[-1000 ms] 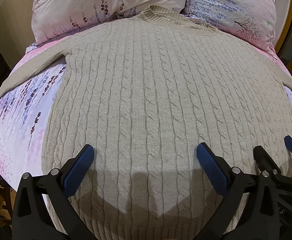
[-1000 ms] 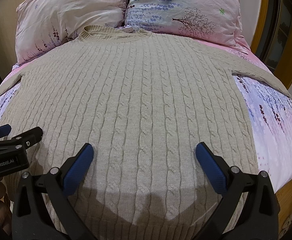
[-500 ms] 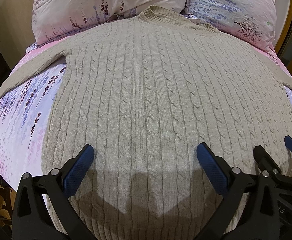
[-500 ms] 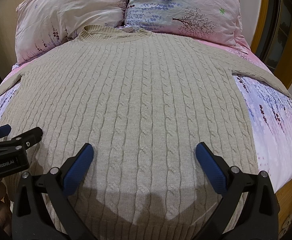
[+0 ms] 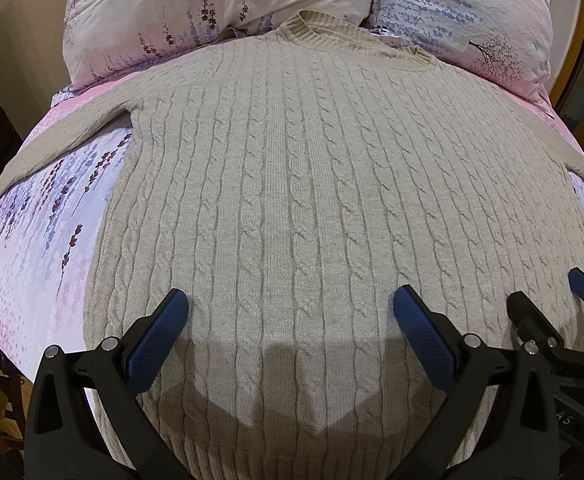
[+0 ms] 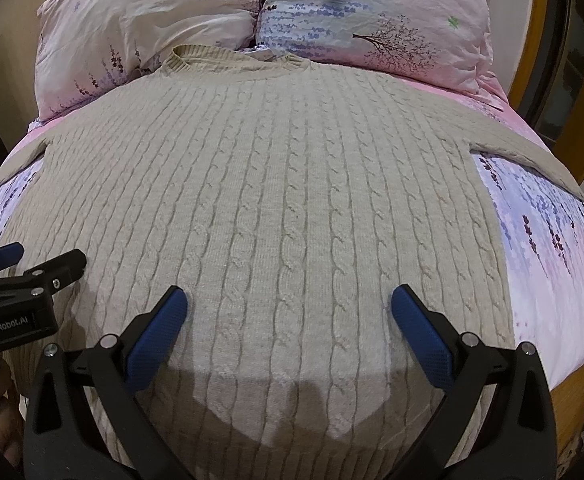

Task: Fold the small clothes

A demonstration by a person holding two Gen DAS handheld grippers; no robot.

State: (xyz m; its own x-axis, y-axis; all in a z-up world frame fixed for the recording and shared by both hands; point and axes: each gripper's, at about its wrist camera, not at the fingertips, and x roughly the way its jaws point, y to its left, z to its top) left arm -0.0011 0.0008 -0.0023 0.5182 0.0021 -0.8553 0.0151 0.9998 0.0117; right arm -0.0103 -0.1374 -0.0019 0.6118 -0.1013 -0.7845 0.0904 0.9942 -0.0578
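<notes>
Sweater (image 5: pixel 312 208) lies flat beneath both gaping tongs (image 5: pixel 289 330) (image 6: pixel 289 328).

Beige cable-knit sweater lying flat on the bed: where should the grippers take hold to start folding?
Probably the outstretched sleeves: left gripper takes the left sleeve, right gripper the right sleeve of the beige cable-knit sweater, each from its outer edge, folding inward.

one beige cable-knit sweater (image 5: pixel 316 208) lies on one bed (image 5: pixel 31 272). two floral pillows, one pinkish (image 5: pixel 211 12) and one bluish (image 5: pixel 464 20), sit behind it. two grippers, left (image 5: pixel 289 322) and right (image 6: pixel 289 320).
</notes>
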